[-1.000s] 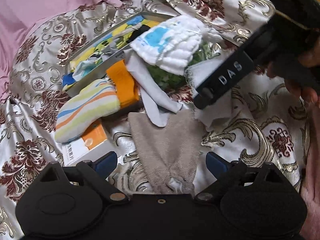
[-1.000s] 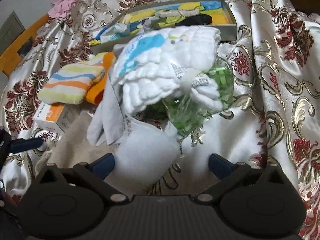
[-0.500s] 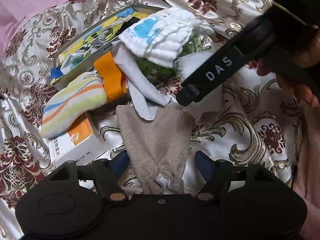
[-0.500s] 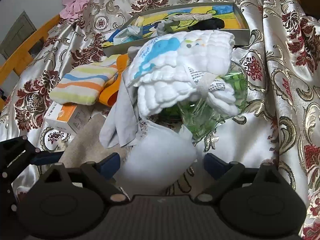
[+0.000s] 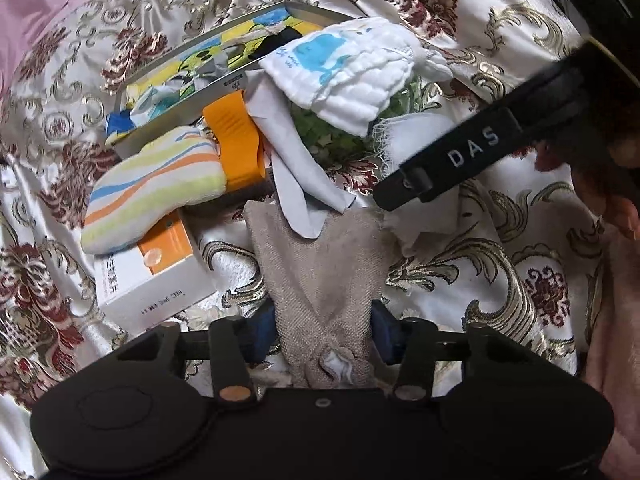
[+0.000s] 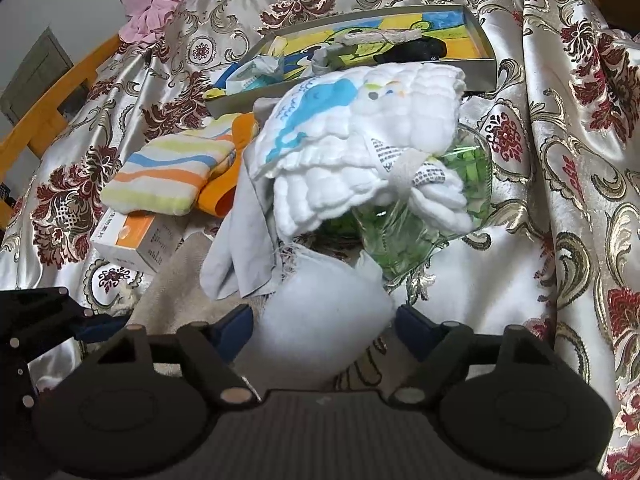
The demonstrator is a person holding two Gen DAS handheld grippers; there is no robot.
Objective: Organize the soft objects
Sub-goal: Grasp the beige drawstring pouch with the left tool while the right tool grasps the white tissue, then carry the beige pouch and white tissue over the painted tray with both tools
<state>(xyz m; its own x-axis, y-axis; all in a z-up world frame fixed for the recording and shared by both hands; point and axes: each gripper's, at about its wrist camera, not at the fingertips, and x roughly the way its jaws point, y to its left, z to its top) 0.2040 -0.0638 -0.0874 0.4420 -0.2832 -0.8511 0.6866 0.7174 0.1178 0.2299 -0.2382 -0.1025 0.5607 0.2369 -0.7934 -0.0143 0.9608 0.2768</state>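
Surface: satin bedspread (image 5: pixel 500 264), cream with gold scrolls and maroon flowers, covering the whole work area.

Item 1: beige knit cloth (image 5: pixel 320 264), lying flat at the near edge of the pile. Left gripper (image 5: pixel 323 330) is over its near end; its jaws have just been closing, the 2 blue pads now touching the cloth's sides and pinching it narrow.

Item 2: white cloth (image 6: pixel 320 316) with a frayed edge, just right of the beige one. Right gripper (image 6: pixel 322 326) straddles it; its jaws have just been closing but stand wide, and whether the pads press it cannot be told.

Item 3: white quilted cloth with blue print (image 6: pixel 360 144), topmost on the pile, over a clear bag of green pieces (image 6: pixel 420 224).

Item 4: grey cloth (image 6: pixel 236 240), draped under item 3.

Item 5: striped pastel cloth (image 5: pixel 156 184), folded, resting on an orange-and-white carton (image 5: pixel 152 276).

Item 6: shallow cartoon-printed tray (image 6: pixel 486 52), behind the pile.
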